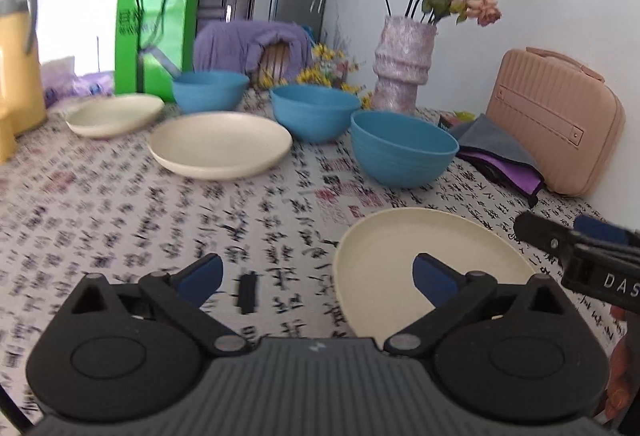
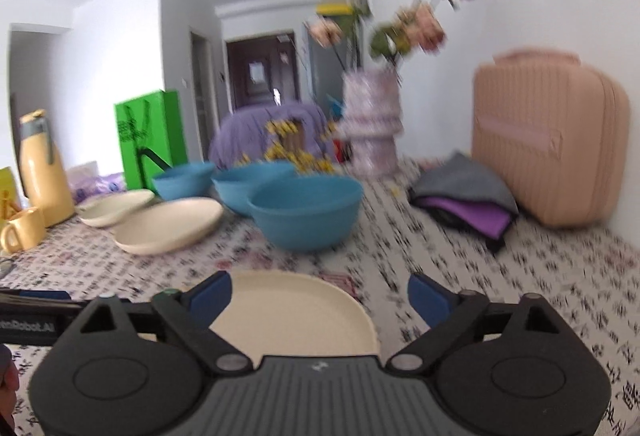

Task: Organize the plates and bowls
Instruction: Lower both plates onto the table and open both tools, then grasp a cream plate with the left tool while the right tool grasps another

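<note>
Plates and bowls lie spread over the calligraphy-print tablecloth in front of us. Our left gripper has its jaws spread wide with nothing between them; its blue pads hang above the cloth, the right-hand one over the edge of the nearest cream plate. Our right gripper is likewise wide open and empty, and in its own view that same nearest cream plate lies flat on the cloth just below and between its fingers, touched by neither. In the left view the right gripper's dark tip juts in from the right edge, just beside the plate's far rim.

Beyond the plate stands the nearest blue bowl, upright on the table. Behind it, a second blue bowl and a third blue bowl run in a loose row toward the far left. Left of the bowls lie a middle cream plate and a far cream plate, each apart from the other.

Further out we see a glittery vase of dried pink flowers, a pink case against the wall with folded grey and purple cloths just beside it, a green paper bag, and a yellow jug at the far left.
</note>
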### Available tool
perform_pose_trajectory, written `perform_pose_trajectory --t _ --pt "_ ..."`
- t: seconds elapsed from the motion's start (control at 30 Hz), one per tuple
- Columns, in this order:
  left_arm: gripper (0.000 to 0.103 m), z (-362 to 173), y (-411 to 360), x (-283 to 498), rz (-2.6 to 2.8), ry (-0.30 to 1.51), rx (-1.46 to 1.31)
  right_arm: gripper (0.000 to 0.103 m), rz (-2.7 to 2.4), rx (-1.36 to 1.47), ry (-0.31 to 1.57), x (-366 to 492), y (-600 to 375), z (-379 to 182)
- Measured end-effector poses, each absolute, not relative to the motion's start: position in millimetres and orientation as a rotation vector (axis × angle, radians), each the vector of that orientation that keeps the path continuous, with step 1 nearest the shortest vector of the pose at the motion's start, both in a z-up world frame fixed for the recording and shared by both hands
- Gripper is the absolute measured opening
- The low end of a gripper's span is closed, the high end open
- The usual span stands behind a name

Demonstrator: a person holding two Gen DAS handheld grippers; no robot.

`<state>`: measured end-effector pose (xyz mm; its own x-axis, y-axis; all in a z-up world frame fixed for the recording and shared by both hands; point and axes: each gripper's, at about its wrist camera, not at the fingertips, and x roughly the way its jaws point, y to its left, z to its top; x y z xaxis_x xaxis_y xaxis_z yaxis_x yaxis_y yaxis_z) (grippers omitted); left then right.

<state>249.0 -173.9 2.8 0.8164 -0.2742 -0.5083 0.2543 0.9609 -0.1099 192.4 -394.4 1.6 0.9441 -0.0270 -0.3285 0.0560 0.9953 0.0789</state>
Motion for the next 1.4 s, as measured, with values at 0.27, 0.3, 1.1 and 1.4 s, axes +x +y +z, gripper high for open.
perform_pose_trajectory --t 0.27,0.3,1.1,1.4 --pt "0.103 20.5 -109.8 200.5 -0.182 0.439 0.001 0.103 0.062 0.037 0.224 153.3 -335.0 14.3" --pt "0.103 22.4 -99.7 193.9 -0.163 0.427 0.001 0.103 0.068 0.027 0.216 147.7 -326.9 13.4" --pt "0.103 12.6 33.8 104.2 0.032 0.391 -0.081 0.103 0.257 0.014 0.254 92.7 -200.9 -15.4" --pt "0.103 8.2 40.1 121.4 0.032 0.410 -0.091 0.103 0.250 0.015 0.285 110.9 -194.8 -18.6"
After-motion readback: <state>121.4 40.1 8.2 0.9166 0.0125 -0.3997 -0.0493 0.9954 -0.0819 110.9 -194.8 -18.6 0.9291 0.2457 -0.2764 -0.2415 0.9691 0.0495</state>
